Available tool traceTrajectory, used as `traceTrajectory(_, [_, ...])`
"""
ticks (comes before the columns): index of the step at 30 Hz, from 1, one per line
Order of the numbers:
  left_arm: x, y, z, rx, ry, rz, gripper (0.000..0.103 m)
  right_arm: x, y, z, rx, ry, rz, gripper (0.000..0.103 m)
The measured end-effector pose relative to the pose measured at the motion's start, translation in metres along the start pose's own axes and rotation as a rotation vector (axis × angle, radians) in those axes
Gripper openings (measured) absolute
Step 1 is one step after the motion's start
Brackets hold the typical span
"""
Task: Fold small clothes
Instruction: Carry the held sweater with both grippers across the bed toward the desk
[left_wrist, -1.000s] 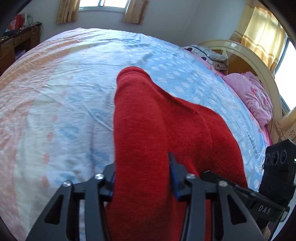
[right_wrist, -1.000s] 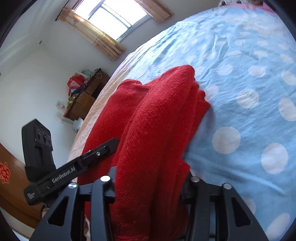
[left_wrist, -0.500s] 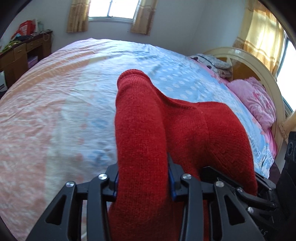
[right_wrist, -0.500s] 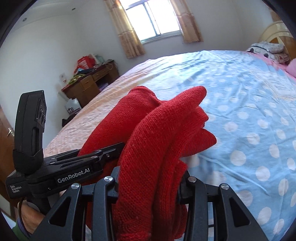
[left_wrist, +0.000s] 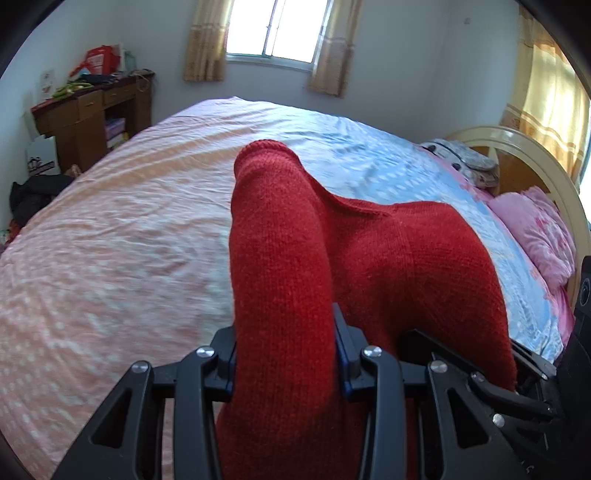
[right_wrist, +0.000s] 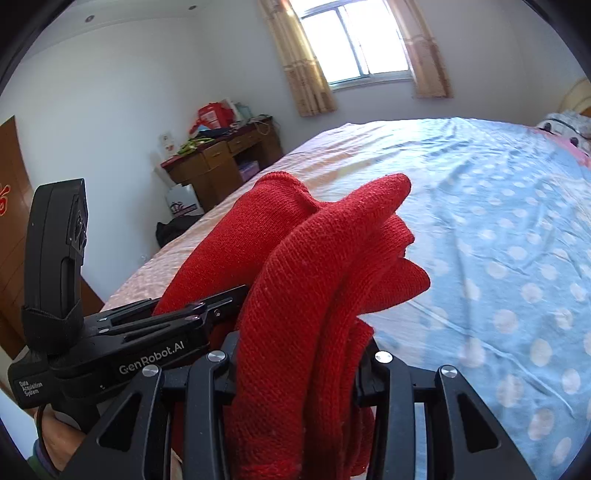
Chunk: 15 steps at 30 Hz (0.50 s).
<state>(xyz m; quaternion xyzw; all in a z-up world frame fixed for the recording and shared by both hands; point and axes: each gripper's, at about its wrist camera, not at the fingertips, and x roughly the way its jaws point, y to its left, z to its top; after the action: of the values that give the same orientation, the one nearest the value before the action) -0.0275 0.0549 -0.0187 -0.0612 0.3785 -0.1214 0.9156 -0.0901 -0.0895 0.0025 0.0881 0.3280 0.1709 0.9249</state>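
Gripping a thick fold of the red sweater (left_wrist: 280, 266), our left gripper (left_wrist: 286, 354) points down toward the bed (left_wrist: 122, 236), its blue-edged pads pressed into the knit on both sides. Our right gripper (right_wrist: 299, 363) is likewise clamped on a bunched stack of the same sweater's layers, angled down over the bed. In the right view we see the left tool close on the left side, almost touching the cloth, with a hand (right_wrist: 59, 439) on its handle at the bottom corner. The sweater hangs between the two tools, raised off the sheet, its free ends sticking forward past the fingertips. Beneath it the sheet is peach on one side and blue with pale dots on the other. Farther out we see a pink pillow (left_wrist: 535, 236) by the curved headboard (left_wrist: 532, 155), a wooden desk (left_wrist: 96, 118) piled with things, and a curtained window (left_wrist: 273, 29).
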Motion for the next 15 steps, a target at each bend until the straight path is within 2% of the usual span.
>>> traceTrajectory(15, [-0.027, 0.064, 0.002, -0.128, -0.059, 0.088, 0.04, 0.036, 0.063, 0.017, -0.121, 0.005, 0.1, 0.04])
